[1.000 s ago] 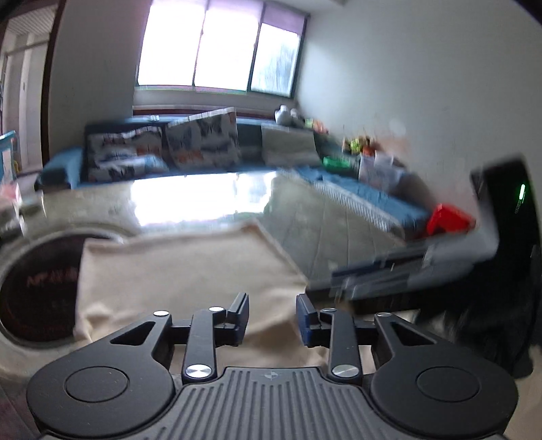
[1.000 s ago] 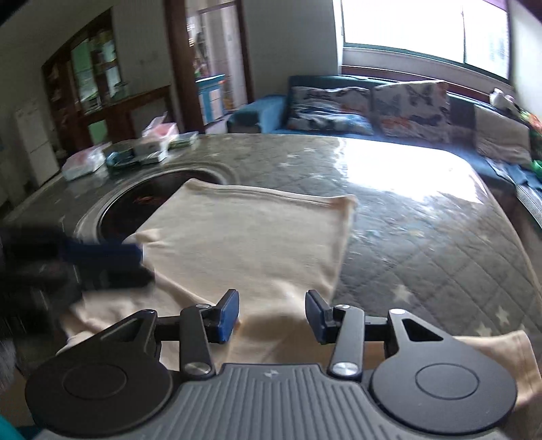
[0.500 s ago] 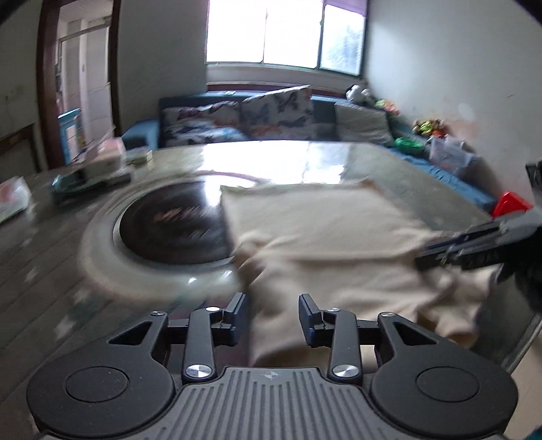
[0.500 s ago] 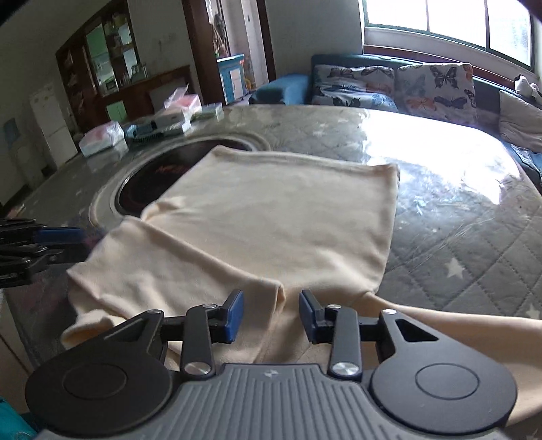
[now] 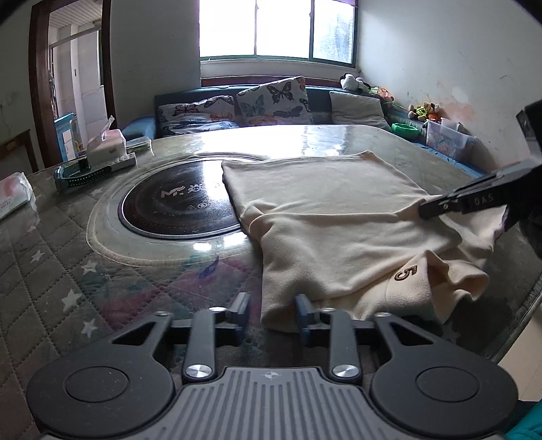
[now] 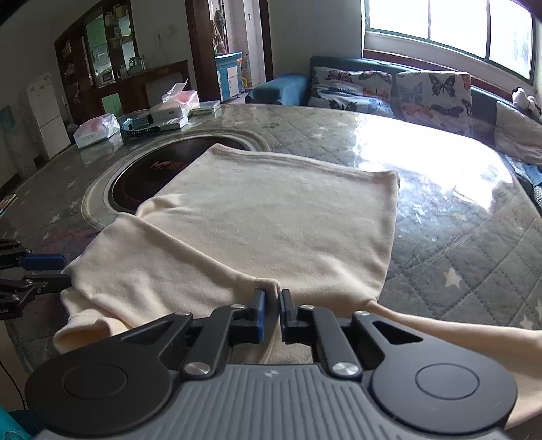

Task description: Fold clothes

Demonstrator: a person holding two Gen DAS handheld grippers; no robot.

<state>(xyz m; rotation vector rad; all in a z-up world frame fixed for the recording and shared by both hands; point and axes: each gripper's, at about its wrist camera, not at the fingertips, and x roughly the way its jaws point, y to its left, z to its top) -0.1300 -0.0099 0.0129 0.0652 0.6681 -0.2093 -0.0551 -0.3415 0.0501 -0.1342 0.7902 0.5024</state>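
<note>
The right tongs (image 6: 271, 298) are pressed together on a small pinched ridge of the cream shirt (image 6: 257, 223), at the near edge of a folded layer. The left tongs (image 5: 270, 306) are closing, with a narrow gap between the blue pads; the near corner of the shirt (image 5: 332, 237) lies in this gap, but the pads do not press it. In the right wrist view the left tongs (image 6: 50, 270) come in from the left edge, at the shirt's left border.

The shirt lies spread on the tabletop (image 6: 457, 210), its far hem straight and flat, its near part folded over in loose layers. A sleeve cuff with a dark figure "5" (image 5: 406, 272) sticks out near the table edge. The left border of the shirt covers part of a round dark hob (image 5: 176, 206) set into the tabletop, which has a glossy cover over a quilted star cloth.

Further away, on the left of the tabletop, stand a tissue box (image 5: 105, 144) and some packets (image 6: 96, 130). Behind the table is a blue sofa with butterfly cushions (image 5: 272, 101) under a bright window (image 5: 277, 27).
</note>
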